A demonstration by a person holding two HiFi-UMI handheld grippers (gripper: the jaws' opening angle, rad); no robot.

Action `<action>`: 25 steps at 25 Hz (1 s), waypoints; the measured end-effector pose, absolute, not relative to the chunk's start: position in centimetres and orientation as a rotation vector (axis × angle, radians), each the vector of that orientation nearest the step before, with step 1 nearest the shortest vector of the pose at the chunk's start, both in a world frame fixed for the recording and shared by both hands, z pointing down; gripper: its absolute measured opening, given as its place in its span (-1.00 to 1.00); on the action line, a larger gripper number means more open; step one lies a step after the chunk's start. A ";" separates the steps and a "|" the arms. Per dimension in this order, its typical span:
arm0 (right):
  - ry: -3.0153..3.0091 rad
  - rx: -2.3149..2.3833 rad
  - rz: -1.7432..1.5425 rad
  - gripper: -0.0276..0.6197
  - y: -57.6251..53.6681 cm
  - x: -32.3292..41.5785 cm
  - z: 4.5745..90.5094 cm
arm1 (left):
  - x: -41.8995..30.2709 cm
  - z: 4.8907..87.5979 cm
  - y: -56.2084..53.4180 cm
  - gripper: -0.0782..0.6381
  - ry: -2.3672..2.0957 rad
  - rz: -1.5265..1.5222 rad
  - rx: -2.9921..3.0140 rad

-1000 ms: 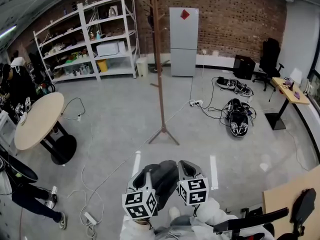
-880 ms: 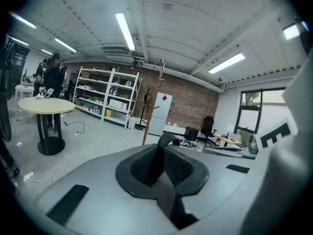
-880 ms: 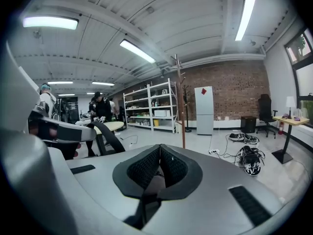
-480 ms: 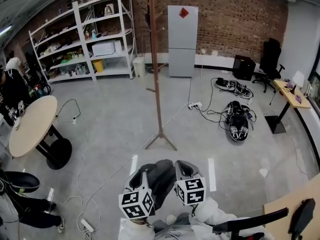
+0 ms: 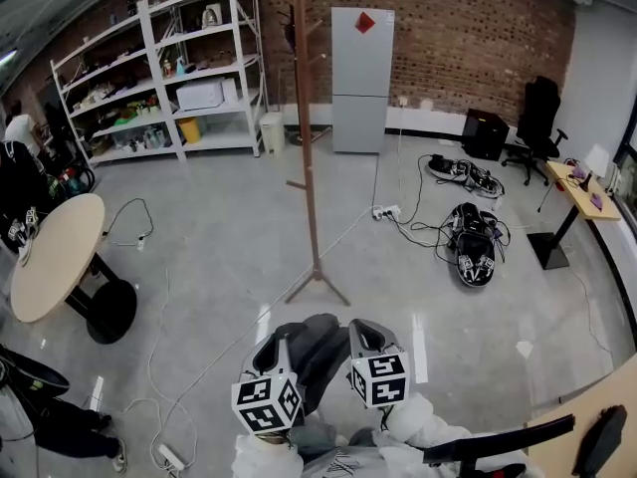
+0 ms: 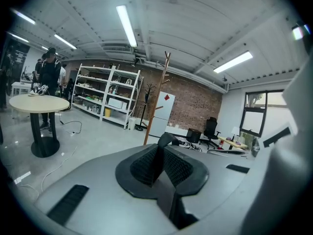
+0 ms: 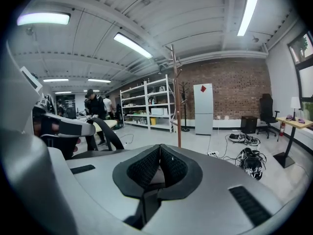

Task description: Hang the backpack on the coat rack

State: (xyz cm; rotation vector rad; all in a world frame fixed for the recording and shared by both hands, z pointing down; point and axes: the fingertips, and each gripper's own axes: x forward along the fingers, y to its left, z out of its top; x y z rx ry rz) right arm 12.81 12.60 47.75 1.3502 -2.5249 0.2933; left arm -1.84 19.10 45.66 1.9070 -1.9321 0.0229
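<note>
Head view: at the bottom edge the left tongs (image 5: pixel 287 339) and the right tongs (image 5: pixel 361 329) sit side by side, each with its marker cube turned up. A dark grey backpack (image 5: pixel 318 355) hangs between and just beneath them, above the floor (image 5: pixel 219 247).

In the left gripper view the left tongs (image 6: pixel 157 153) are pressed together, and a dark curved bit, probably a backpack strap (image 6: pixel 166 138), sticks up from their tips. In the right gripper view the right tongs (image 7: pixel 159 155) are also pressed together, and nothing shows between the ribbed pads (image 7: pixel 172 166).

Just ahead on the floor are two pale stripes and a white cable (image 5: pixel 164 366) running off to the left. The coat rack (image 5: pixel 309 167) stands near, straight ahead. It is a thin brown pole on splayed feet, upright, with its top out of frame. It also shows in the left gripper view (image 6: pixel 155 102) and the right gripper view (image 7: pixel 176 102), beyond the jaw tips. The backpack is well apart from it and not on a hook.

To the left is a round desk (image 5: pixel 50 257) on a black base, with a person (image 5: pixel 20 167) in dark clothes beside it. To the right a black bundle of gear (image 5: pixel 474 242) lies among cables. Farther back, white shelves (image 5: pixel 169 78), a grey fridge (image 5: pixel 360 78) and a black chair (image 5: pixel 537 113) stand along the brick wall (image 5: pixel 468 38).
</note>
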 end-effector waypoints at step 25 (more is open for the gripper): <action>-2.509 1.376 0.337 -0.88 1.0 4.6 47.9 | -9.3 46.3 6.7 -0.72 -1.859 0.076 1.958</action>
